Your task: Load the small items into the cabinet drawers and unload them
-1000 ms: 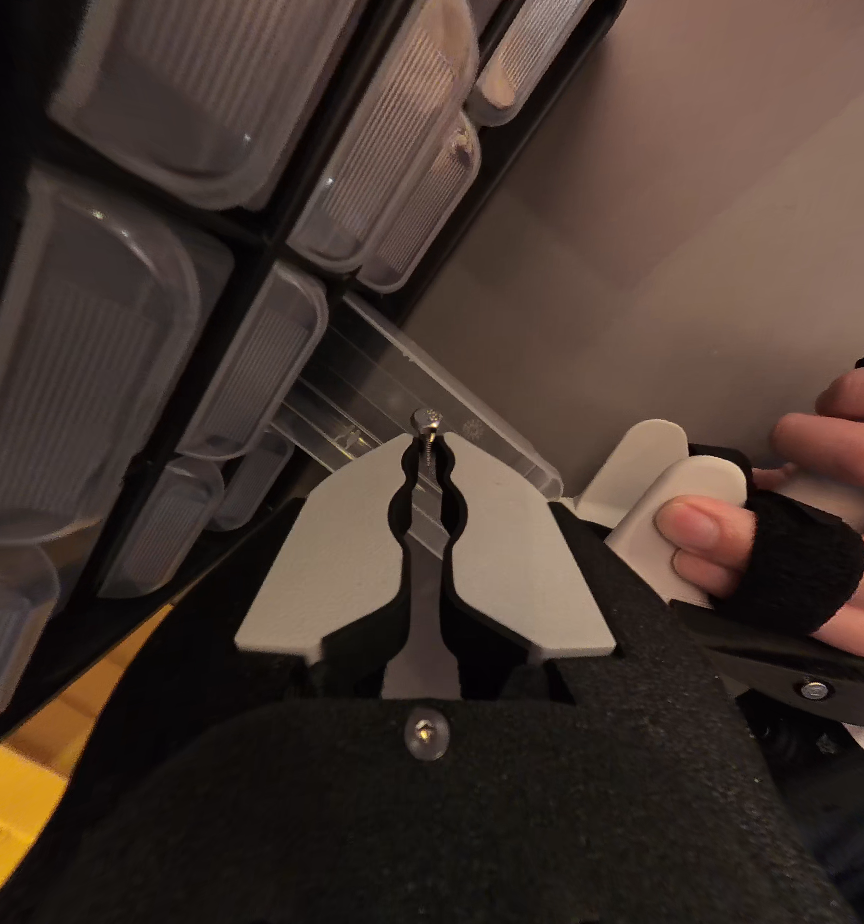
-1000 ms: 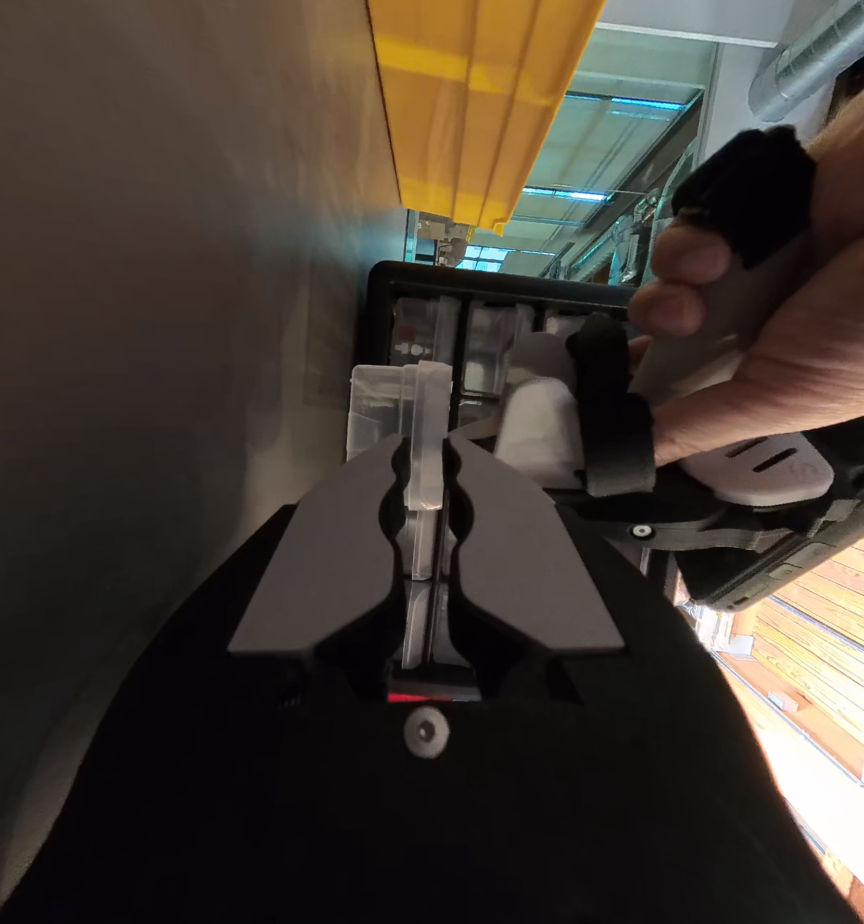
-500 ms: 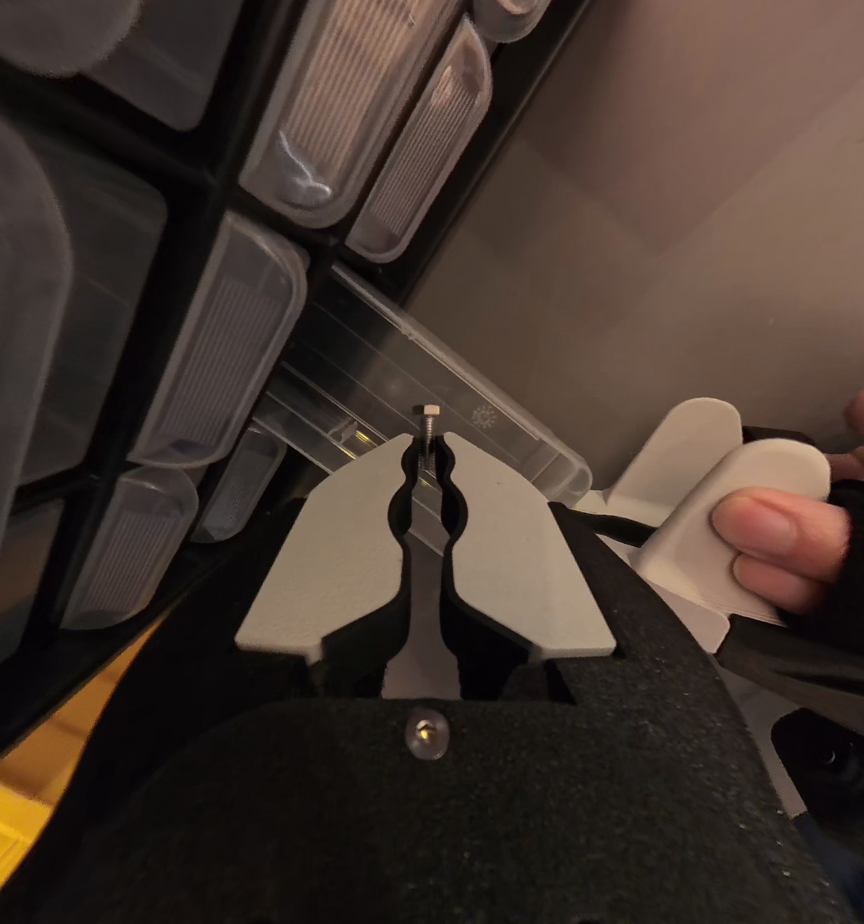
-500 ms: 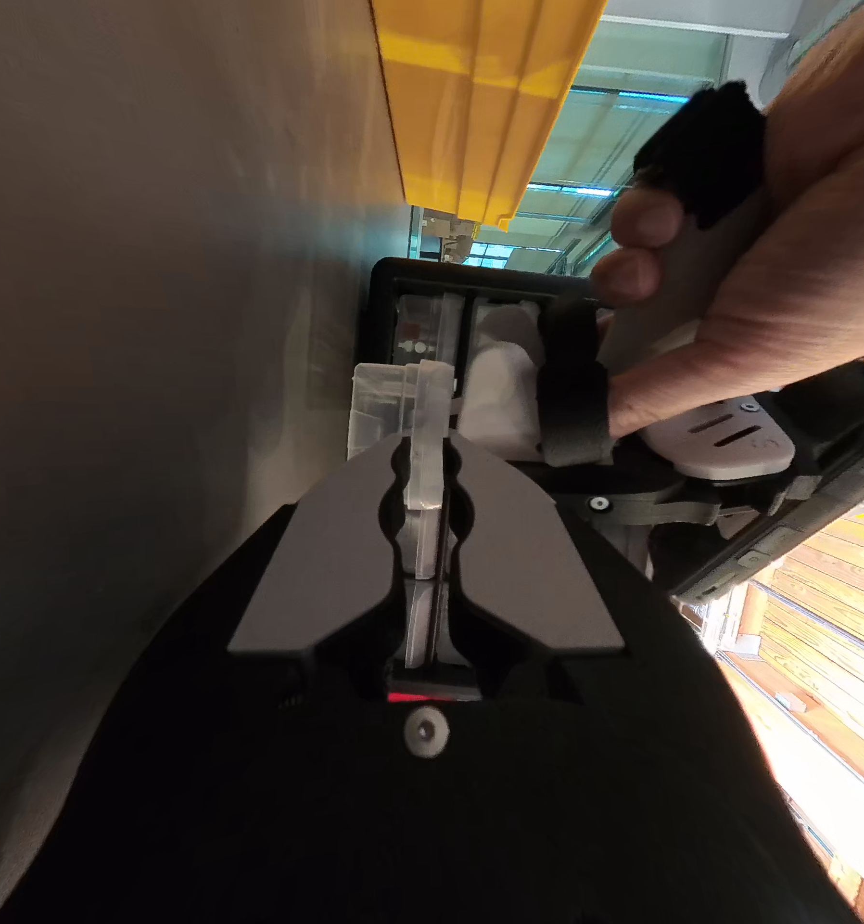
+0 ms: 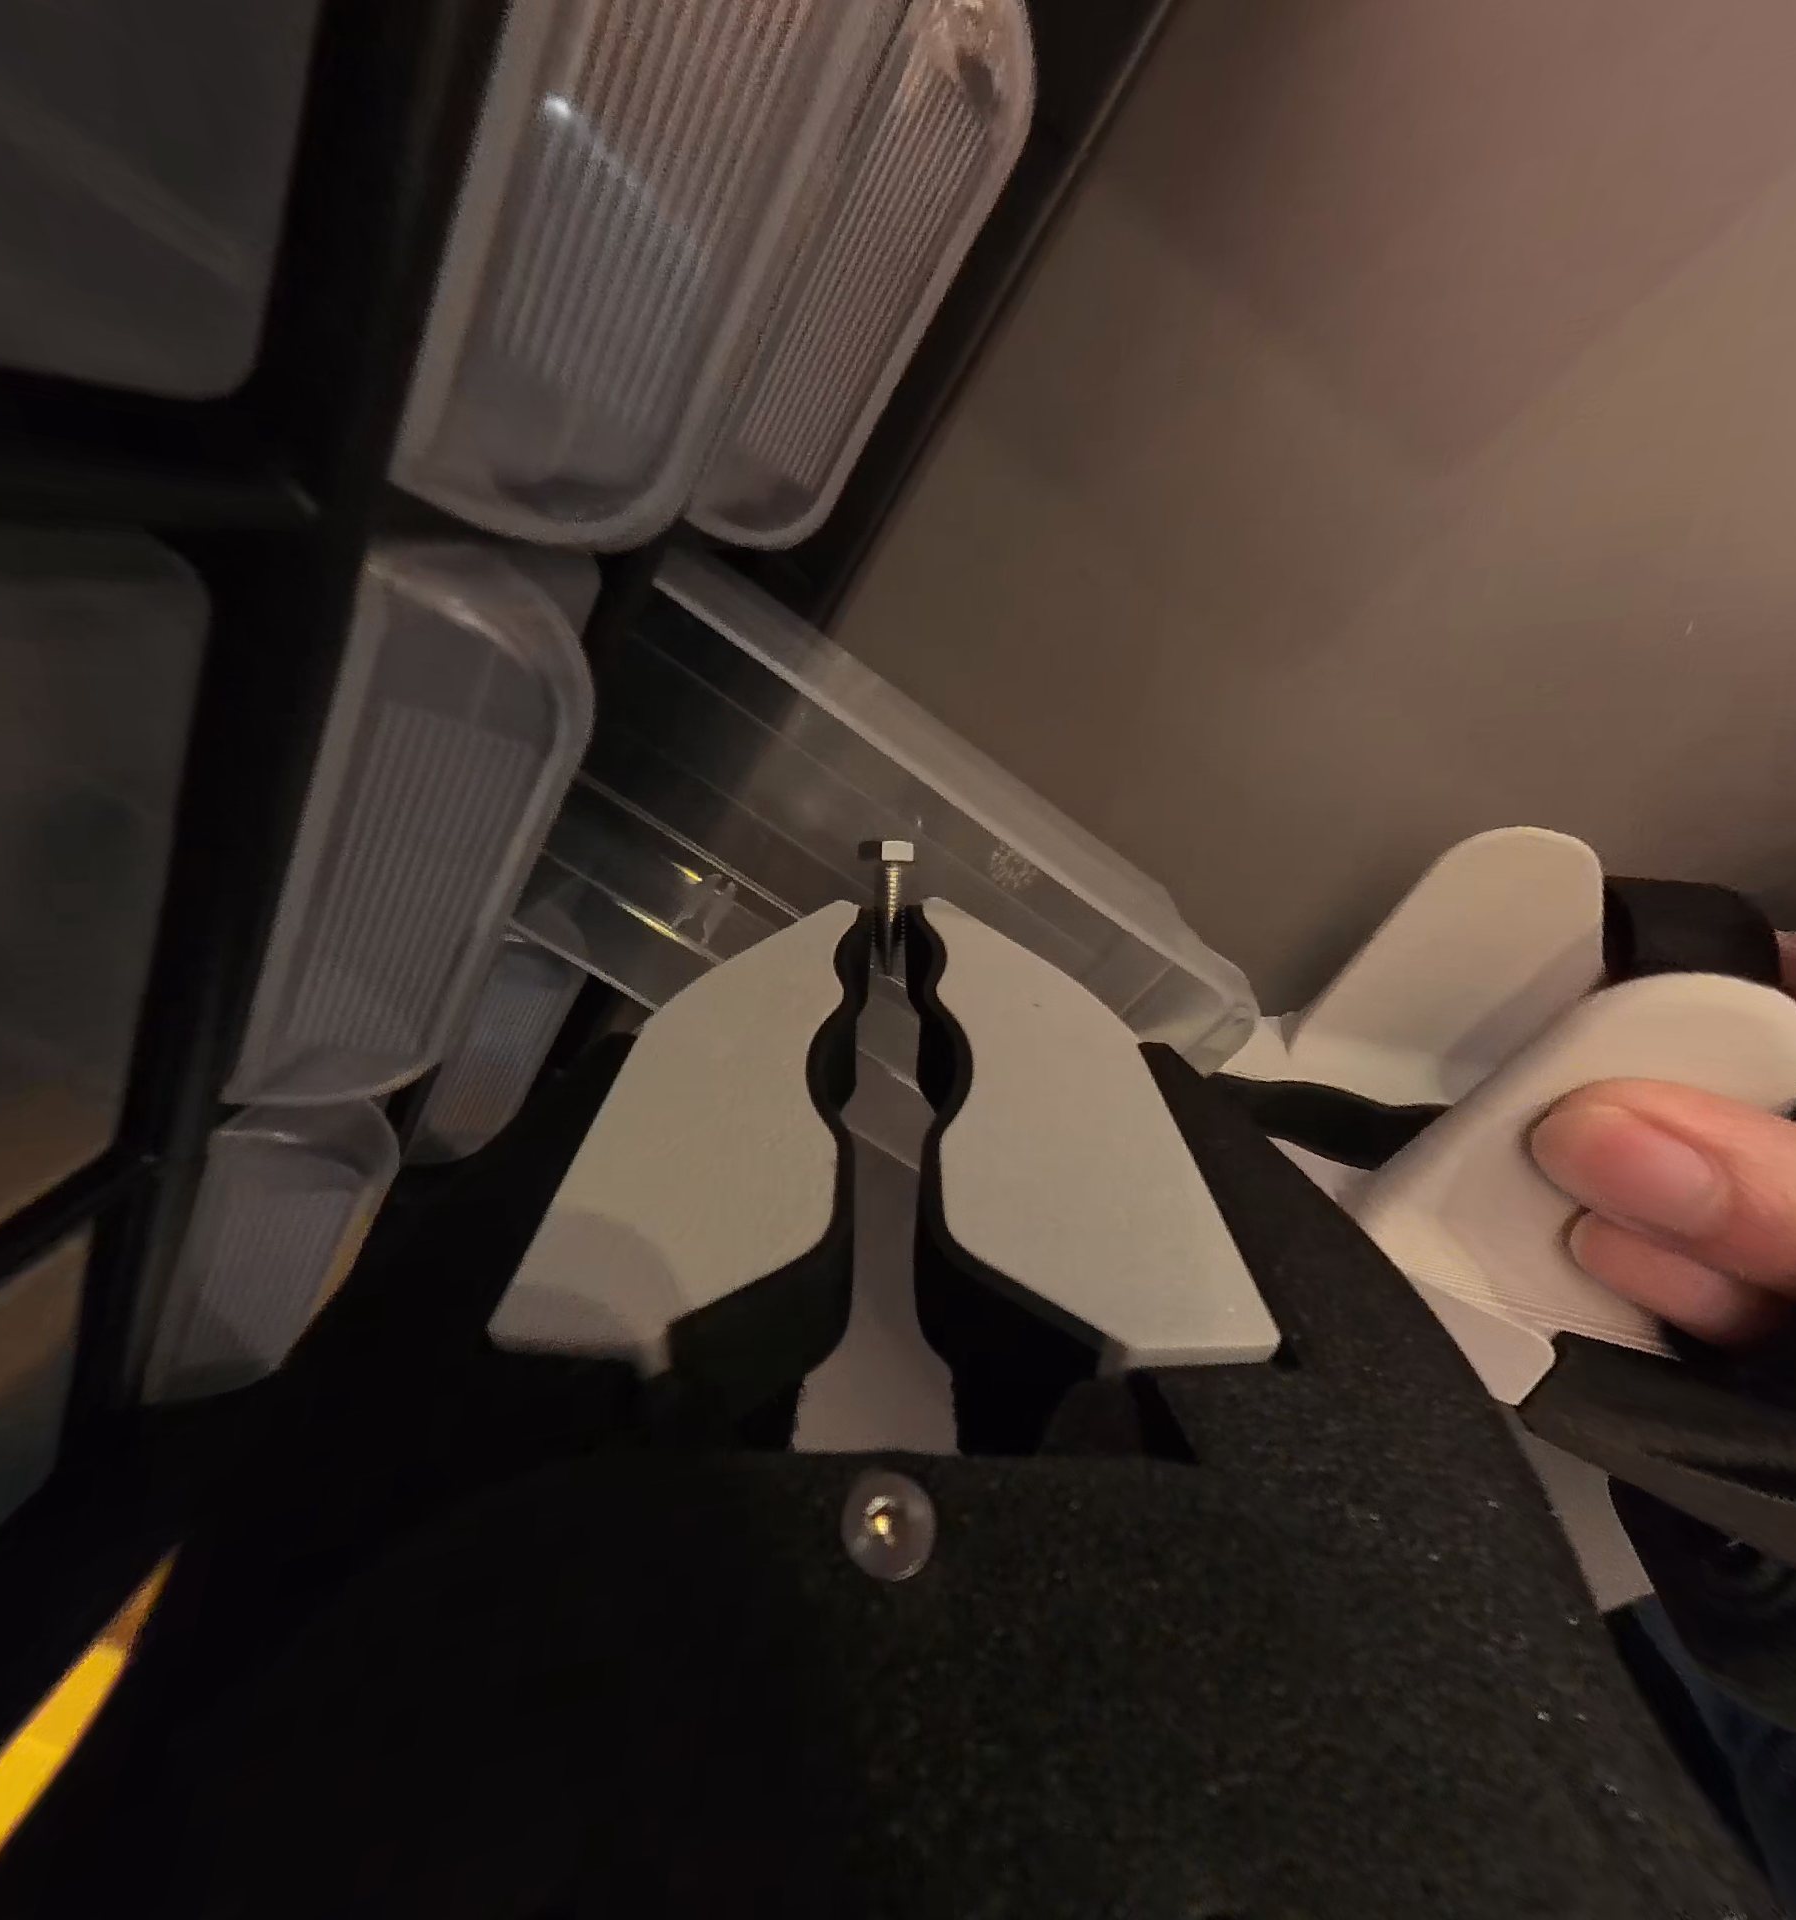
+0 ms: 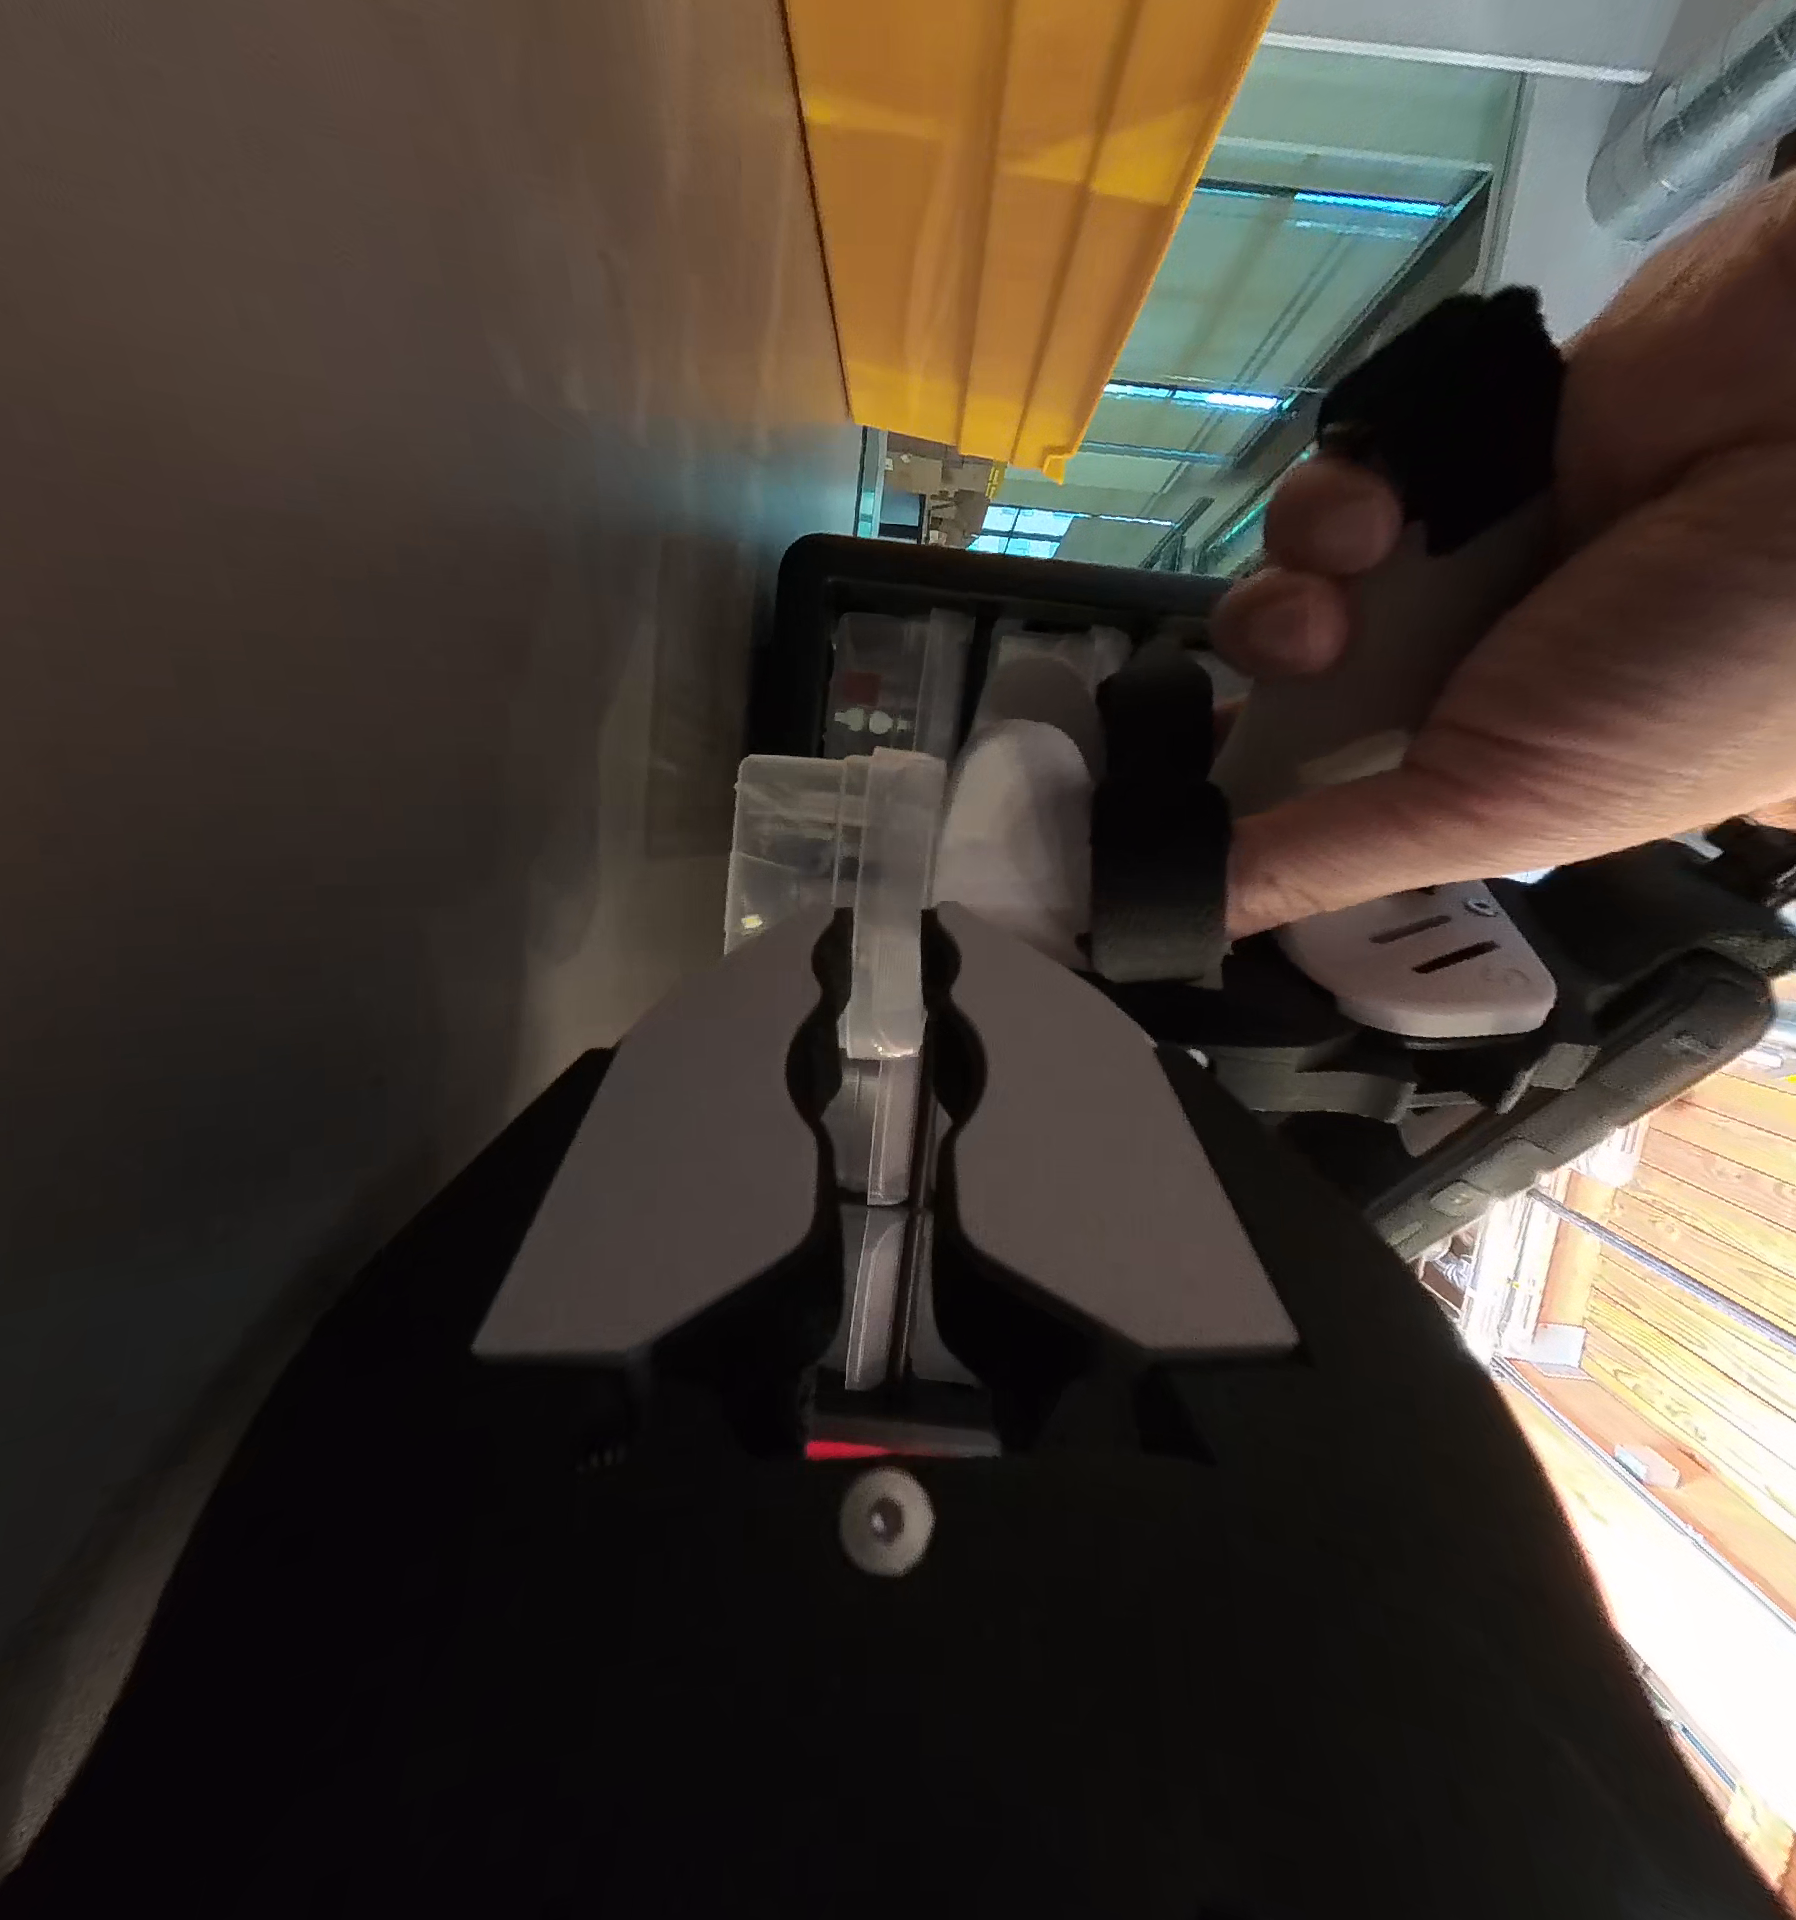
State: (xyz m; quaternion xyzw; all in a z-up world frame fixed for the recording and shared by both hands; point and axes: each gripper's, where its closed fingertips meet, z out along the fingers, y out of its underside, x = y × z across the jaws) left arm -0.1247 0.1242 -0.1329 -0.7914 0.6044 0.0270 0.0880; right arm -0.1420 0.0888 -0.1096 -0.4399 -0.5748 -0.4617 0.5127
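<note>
Left tongs (image 5: 881,914) come first: they are pinched almost together on one small hex-head bolt (image 5: 888,883), gripping its threaded shank at the very tips so that the head stands clear above them, which I judge keeps it free to drop cleanly when the jaws part. Behind the bolt runs the clear drawer (image 5: 935,831), pulled well out of the black cabinet (image 5: 281,499) so its open top can be reached; the bolt hangs just by its near wall, and whether it is over the inside yet I cannot tell. Around that slot I count about six other frosted drawer fronts, all pushed in. To the right in this view a person's hand (image 5: 1704,1216) squeezes the white trigger of the second tool. Right tongs (image 6: 886,977) are clamped narrow on the drawer's front tab (image 6: 889,935), edge-on between the jaws, most likely to steady the drawer while the other tool loads it. One drawer is out, one bolt is carried, two tongs are at work. Right of the tab, the other hand (image 6: 1600,644) grips the left tool's white handle, with a yellow bin (image 6: 998,208) beyond the cabinet, on the grey counter (image 6: 354,623).
</note>
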